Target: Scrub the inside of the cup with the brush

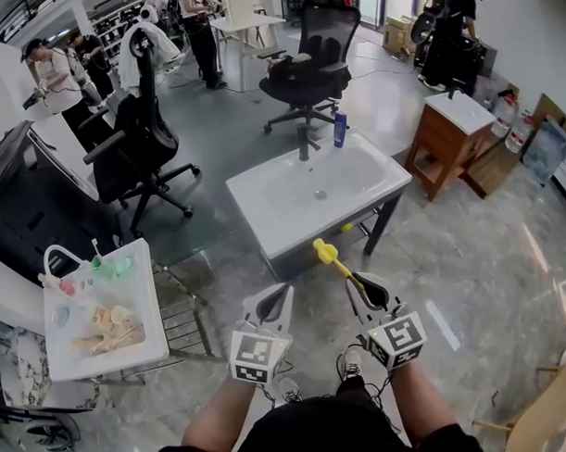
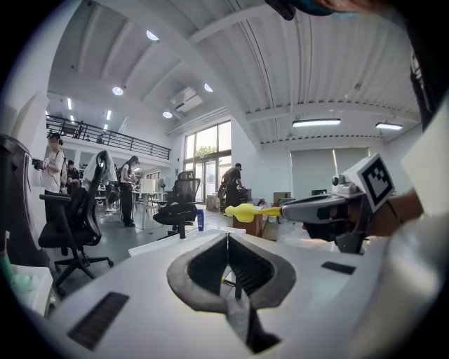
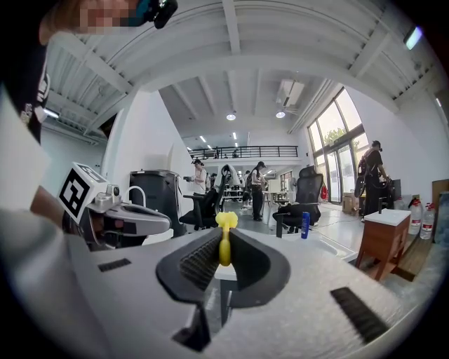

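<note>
My right gripper (image 1: 360, 281) is shut on the handle of a yellow brush (image 1: 327, 253), whose rounded head points ahead toward the white sink (image 1: 266, 187). In the right gripper view the brush (image 3: 226, 223) stands between the closed jaws of that gripper (image 3: 224, 245). My left gripper (image 1: 283, 290) hovers beside it at the same height, shut with nothing in it; its jaws (image 2: 228, 242) meet edge to edge. From the left gripper view the brush (image 2: 245, 212) sticks out of the right gripper (image 2: 323, 207). I cannot make out a cup for certain.
A black faucet (image 1: 304, 142) and a blue bottle (image 1: 339, 130) stand at the sink's far edge. A white basket (image 1: 61, 352) of pastel items sits on a rack at left. Black office chairs (image 1: 138, 141) and a wooden cabinet (image 1: 448, 134) flank the sink; people stand further back.
</note>
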### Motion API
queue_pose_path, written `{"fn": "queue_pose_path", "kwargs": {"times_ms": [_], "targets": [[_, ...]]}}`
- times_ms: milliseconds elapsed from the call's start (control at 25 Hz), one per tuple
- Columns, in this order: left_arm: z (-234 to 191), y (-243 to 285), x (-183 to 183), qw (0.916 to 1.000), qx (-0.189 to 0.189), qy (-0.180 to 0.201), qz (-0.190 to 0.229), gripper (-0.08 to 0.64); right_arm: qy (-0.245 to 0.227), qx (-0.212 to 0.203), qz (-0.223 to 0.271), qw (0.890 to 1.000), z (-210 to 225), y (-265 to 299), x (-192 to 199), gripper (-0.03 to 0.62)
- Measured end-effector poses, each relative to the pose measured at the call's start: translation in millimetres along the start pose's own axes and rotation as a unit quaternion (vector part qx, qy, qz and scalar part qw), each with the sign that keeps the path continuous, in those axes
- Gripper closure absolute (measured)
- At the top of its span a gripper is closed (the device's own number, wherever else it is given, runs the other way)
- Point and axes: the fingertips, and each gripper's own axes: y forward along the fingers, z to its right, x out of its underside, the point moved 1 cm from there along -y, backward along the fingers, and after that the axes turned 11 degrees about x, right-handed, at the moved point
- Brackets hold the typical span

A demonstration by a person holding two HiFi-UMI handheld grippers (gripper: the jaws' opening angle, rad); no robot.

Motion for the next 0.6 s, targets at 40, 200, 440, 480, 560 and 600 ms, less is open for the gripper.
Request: {"fn": "queue_pose_path", "kwargs": {"times_ms": [40, 200, 440, 480, 560, 600], "targets": [[0.2, 0.1, -0.9, 1.0, -0.001, -0.001, 0.001, 0.554, -0.001, 0.0, 0.0, 1.0, 0.5, 0.0, -0.4, 0.556], [1.9, 1.1, -2.5, 1.0, 0.0, -0.001, 0.004, 0.554, -0.002, 0.0, 0.0, 1.0, 1.9, -0.3, -1.2, 0.557], [1.7, 3.7, -2.6, 1.0, 0.001, -0.003, 0.002, 0.554, 0.0, 0.0, 0.002, 1.0, 5.2, 3.3, -2.3, 0.557], [1.2, 4.2, -2.5, 1.0, 0.0, -0.003, 0.002, 0.554, 0.0, 0.001, 0.002, 1.0, 5.9, 3.7, -2.4, 0.556], [0.3, 5.4, -1.5, 1.0, -0.001, -0.002, 0.002, 0.554, 0.0, 0.001, 0.003, 1.0, 7.1, 4.4, -2.0, 0.557], [0.0, 6.0, -0.8, 1.0, -0.001, -0.002, 0.001, 0.554, 0.0, 0.001, 0.003, 1.0, 7.7, 4.8, -1.7, 0.557]]}}
